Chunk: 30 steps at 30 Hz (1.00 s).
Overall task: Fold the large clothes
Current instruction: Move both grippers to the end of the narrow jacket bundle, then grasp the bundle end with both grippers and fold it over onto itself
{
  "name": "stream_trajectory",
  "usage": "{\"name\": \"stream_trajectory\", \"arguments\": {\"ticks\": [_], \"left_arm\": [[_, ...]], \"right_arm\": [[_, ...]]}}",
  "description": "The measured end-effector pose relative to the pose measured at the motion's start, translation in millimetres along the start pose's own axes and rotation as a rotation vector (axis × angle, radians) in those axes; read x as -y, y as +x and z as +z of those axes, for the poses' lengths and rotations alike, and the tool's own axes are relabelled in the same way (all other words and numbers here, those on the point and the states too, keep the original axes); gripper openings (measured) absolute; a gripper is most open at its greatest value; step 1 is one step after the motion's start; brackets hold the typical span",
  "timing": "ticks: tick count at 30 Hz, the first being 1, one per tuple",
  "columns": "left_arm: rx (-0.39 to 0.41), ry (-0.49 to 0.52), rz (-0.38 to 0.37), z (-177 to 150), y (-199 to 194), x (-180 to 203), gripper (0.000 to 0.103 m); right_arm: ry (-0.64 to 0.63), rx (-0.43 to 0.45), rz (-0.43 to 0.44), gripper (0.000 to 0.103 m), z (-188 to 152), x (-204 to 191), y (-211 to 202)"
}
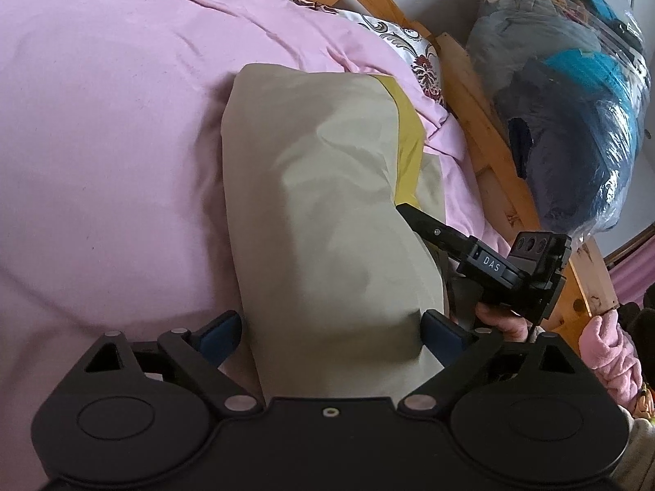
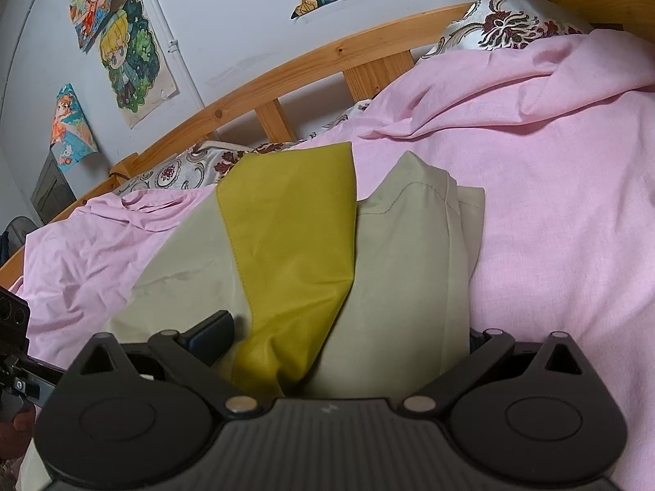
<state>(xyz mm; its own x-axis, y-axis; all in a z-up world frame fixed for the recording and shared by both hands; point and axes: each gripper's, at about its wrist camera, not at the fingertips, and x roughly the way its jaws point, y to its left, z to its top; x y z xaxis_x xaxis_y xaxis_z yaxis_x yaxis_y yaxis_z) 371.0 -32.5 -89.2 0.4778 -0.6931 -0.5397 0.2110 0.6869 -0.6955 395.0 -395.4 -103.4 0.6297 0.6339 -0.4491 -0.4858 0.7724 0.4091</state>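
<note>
A sage-green garment [image 1: 323, 212] with a mustard-yellow panel [image 1: 407, 139] lies in a long folded strip on the pink bed cover [image 1: 106, 155]. My left gripper [image 1: 329, 337] is wide open and its blue-padded fingers straddle the near end of the strip. My right gripper [image 1: 413, 215] reaches in from the right onto the cloth's edge. In the right wrist view the garment [image 2: 393, 270] and its yellow panel [image 2: 294, 245] bulge up between my right gripper's [image 2: 348, 339] open fingers; the right finger is mostly hidden by cloth.
The wooden bed frame [image 1: 475, 94] runs along the right, with a clear plastic bag of clothes [image 1: 573, 94] beyond it. A floral pillow [image 2: 511, 24] lies at the bed's head. Cartoon posters [image 2: 131, 57] hang on the wall.
</note>
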Motion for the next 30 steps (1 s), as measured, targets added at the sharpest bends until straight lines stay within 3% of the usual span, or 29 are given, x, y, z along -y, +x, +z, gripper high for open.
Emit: {"name": "stream_trajectory", "arguments": {"ticks": [15,19,23,26,30], "left_arm": [[-0.008,0.031,0.013,3,3,4,0.094],[-0.007,0.034,0.018,3,3,5,0.088],[0.001,0.024,0.034,3,3,7,0.081],[0.0,0.037,0.059,5,1,13,0.075],[0.016,0.065,0.102,7,-4,25,0.064]], "right_arm": [[-0.003,0.0,-0.001,0.103,0,0,1],[-0.01,-0.005,-0.013,0.102,1,0,2],[-0.047,-0.029,-0.089,0.1,5,-17,3],[-0.049,-0.026,-0.106,0.085,6,-27,-3],[-0.033,-0.023,-0.129,0.043,10,-37,-12]]}}
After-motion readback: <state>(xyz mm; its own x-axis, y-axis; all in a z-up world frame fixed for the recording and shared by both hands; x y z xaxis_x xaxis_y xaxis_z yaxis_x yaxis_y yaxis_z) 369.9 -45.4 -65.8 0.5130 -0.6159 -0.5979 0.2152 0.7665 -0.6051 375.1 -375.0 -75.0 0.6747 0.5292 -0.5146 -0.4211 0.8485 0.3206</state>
